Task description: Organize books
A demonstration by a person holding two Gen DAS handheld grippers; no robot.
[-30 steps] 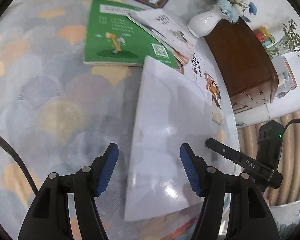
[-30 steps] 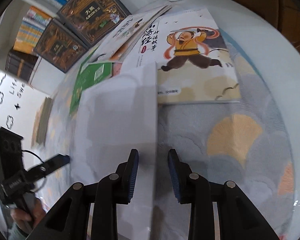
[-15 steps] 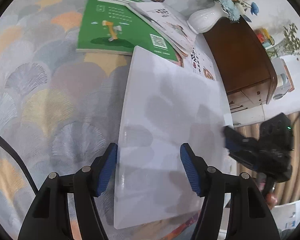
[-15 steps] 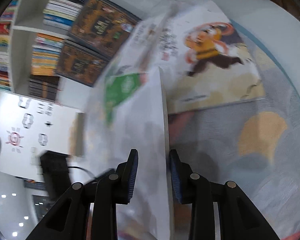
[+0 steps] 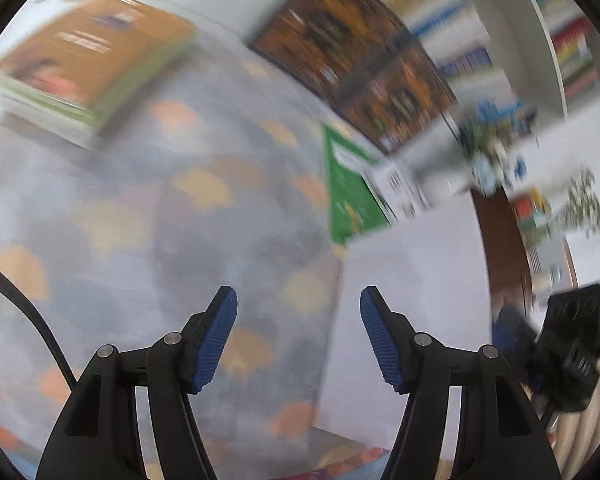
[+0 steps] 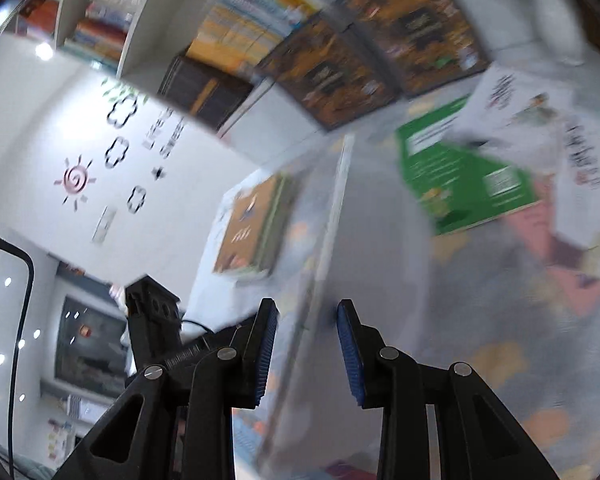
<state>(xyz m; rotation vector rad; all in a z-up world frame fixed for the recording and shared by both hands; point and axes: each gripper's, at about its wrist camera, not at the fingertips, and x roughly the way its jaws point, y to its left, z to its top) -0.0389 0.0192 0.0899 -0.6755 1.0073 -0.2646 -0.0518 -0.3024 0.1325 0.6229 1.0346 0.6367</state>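
patterned worktop (image 5: 148, 240) lay blurred beneath us, our left claw (image 5: 298, 336) gaped empty, our right claw (image 6: 307, 354) pinched the white book (image 6: 376, 264) edge-on, green book (image 6: 460, 176) beyond

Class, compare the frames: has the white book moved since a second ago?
Yes. The white book has tilted up on edge in the right gripper, toward the orange book stack, off the tablecloth.

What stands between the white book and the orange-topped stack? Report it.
Nothing visible. Only bare tablecloth lies between the white book and the orange-topped stack; the green book lies off to the side.
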